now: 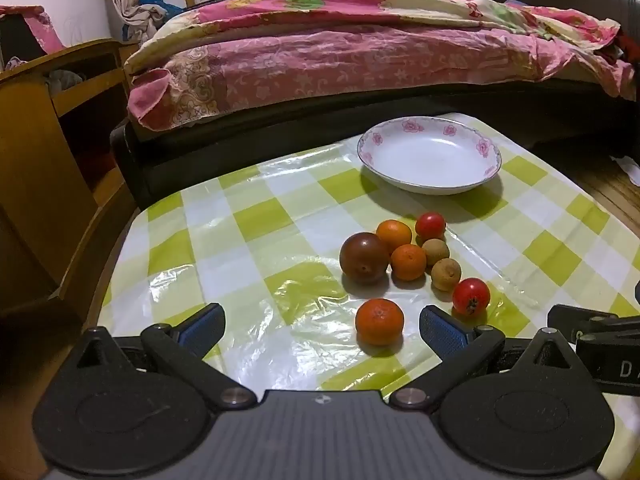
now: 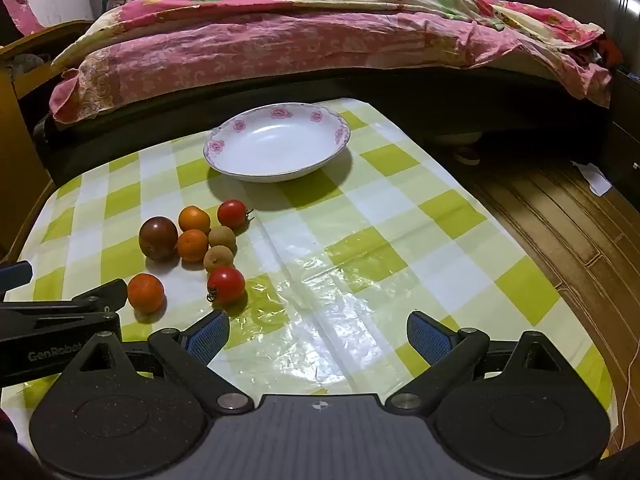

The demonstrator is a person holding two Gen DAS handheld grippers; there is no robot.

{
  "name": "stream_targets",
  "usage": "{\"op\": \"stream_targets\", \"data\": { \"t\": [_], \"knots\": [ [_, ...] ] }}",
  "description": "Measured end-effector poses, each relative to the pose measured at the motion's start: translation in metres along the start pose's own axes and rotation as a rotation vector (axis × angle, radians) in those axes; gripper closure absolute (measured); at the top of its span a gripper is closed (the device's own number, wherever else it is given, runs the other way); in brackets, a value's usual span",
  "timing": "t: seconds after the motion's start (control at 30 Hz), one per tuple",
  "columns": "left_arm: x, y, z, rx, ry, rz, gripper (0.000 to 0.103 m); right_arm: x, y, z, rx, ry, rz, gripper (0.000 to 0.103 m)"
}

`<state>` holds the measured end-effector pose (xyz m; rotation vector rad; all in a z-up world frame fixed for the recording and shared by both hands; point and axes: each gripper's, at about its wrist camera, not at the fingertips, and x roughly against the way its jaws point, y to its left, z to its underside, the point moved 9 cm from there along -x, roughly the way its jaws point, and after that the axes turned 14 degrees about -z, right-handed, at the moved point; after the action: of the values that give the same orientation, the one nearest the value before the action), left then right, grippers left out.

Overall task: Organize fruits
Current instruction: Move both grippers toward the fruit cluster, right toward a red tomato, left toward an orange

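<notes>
Fruit was all sitting loose on the table point(image 2: 400, 208) at this point and the plate point(image 1: 430, 156) had nothing in it, so I'd call this the very start: nothing sorted, I was lining up the first pick. My left gripper point(image 1: 320, 330) had its jaws spread wide with nothing between them, and the nearest mandarin point(image 1: 379, 321) sat just inside its right finger, so that looked like the obvious first grab. My right gripper point(image 2: 318, 338) was spread wide too and empty, hovering over bare cloth near the front edge of the table, with the closest cherry tomato point(image 2: 225, 285) just beyond its left finger. The rest of the bunch was huddled together toward the middle: a big dark plum point(image 1: 364, 257), two more mandarins touching it, two dull brown longans point(image 1: 446, 274) and a second tomato nearer the plate. The plate was glossy white china, shallow, with pink flowers round the rim, set by the far edge. The tablecloth point(image 1: 256, 220) was shiny wrinkled plastic in green and white checks, which I figured would be slippery. Everything was round and would likely roll, so my guess was the next move needed a centred, gentle squeeze, especially on the soft tomatoes.
</notes>
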<state>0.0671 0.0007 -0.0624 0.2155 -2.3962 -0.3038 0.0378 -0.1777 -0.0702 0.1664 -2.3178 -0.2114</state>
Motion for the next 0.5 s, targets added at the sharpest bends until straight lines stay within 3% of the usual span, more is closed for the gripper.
{"op": "stream_targets", "data": {
  "t": [0.5],
  "knots": [
    [0.0022,-0.0025,0.0054,-0.040,-0.013,-0.002,0.000,-0.0045,0.0080,-0.0048,-0.005,0.022,-0.006,0.017]
  ]
}}
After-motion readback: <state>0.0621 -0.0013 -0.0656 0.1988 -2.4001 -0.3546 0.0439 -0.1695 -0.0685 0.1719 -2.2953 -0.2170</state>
